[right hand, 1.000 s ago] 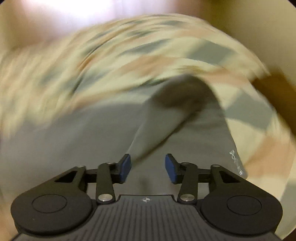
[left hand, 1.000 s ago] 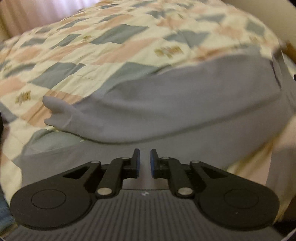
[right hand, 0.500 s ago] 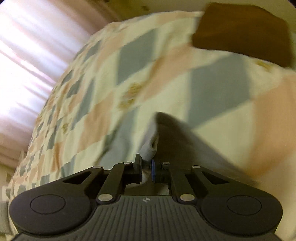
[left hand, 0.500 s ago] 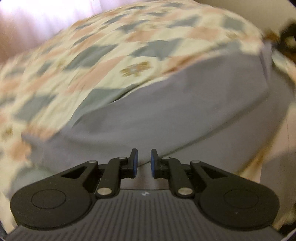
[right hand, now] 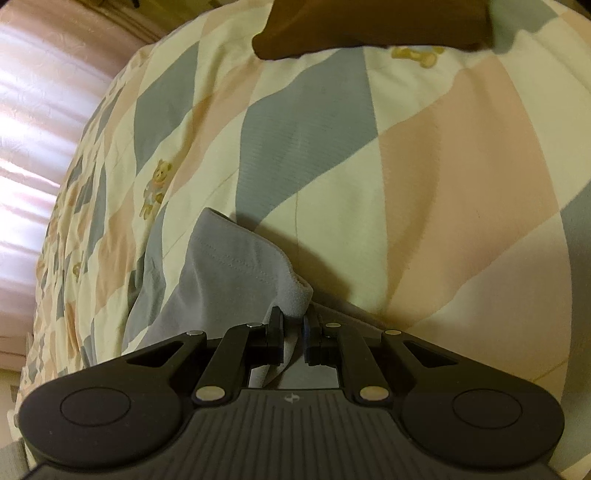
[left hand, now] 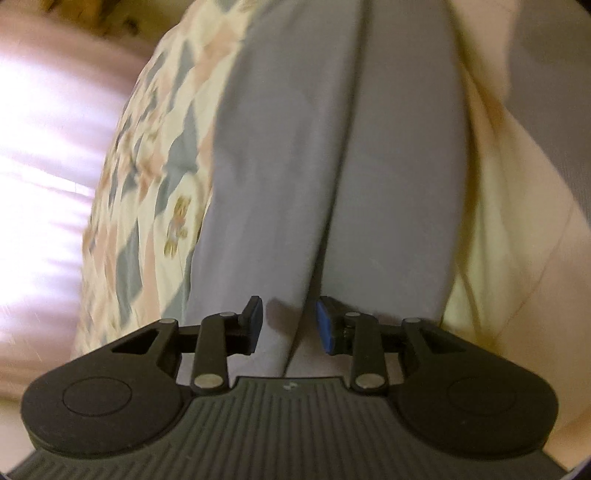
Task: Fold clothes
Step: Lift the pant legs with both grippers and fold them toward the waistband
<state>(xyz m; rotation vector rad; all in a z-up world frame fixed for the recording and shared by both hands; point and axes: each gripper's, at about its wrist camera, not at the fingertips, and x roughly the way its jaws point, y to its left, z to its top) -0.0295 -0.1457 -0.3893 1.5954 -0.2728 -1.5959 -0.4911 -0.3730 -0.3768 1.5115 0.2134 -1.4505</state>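
Jaws of the right gripper (right hand: 293, 332) pinch a stitched hem of the grey garment (right hand: 229, 266), lifted over the bear-print quilt (right hand: 424, 192). Left gripper (left hand: 290, 325) is spread apart above a garment fold. No readable writing. Brown cloth (right hand: 369, 26) lies at the far edge.

The left tongs (left hand: 289, 324) have spread apart over the grey garment (left hand: 332, 166), now running lengthwise ahead; the right tongs (right hand: 293, 334), open a second ago, have pinched its hem.
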